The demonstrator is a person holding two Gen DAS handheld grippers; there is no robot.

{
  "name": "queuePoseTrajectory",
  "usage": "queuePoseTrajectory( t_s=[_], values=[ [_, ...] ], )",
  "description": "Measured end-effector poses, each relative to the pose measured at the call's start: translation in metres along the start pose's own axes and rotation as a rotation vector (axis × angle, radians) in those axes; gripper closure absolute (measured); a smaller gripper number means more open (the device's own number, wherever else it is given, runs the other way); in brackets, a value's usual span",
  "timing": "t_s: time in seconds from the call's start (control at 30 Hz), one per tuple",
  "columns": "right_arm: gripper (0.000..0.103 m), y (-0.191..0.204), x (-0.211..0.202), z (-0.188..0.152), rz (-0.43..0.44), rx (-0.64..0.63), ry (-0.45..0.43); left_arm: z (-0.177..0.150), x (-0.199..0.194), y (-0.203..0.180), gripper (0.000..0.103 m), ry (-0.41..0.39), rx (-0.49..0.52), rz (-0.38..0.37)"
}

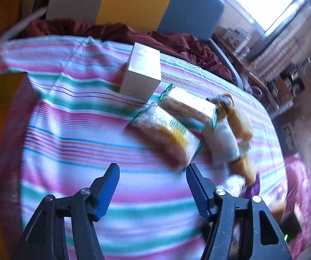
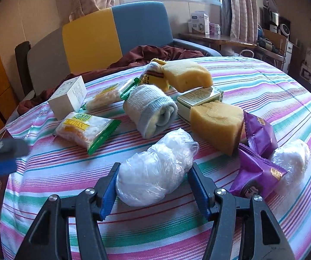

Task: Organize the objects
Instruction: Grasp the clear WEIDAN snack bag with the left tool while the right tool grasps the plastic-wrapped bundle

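jaws of the right gripper [image 2: 152, 189] bracket the white plastic-wrapped bundle [image 2: 155, 173] on the striped bed [image 2: 263, 80], near pad touching, far pad apart. close squarely on its middle so the slick wrap can't slip. left gripper [image 1: 153, 188] hovers wide open, empty, short of the snack packet [image 1: 166, 134].
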State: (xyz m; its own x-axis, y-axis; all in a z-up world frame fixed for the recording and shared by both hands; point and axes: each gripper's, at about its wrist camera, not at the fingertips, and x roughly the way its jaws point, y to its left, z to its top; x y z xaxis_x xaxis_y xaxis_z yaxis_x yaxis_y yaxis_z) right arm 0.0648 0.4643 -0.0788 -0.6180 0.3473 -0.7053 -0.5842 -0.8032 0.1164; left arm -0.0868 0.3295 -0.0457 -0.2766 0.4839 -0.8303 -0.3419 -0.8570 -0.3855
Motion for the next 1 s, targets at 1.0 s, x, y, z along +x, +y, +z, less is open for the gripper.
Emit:
queuePoseTrajectory(
  t_s=[1.0],
  values=[
    [0.039, -0.007, -0.001, -0.002, 0.047, 0.036, -0.012, 0.021, 0.036, -0.013, 0.025, 0.010, 0.128, 0.269]
  ],
)
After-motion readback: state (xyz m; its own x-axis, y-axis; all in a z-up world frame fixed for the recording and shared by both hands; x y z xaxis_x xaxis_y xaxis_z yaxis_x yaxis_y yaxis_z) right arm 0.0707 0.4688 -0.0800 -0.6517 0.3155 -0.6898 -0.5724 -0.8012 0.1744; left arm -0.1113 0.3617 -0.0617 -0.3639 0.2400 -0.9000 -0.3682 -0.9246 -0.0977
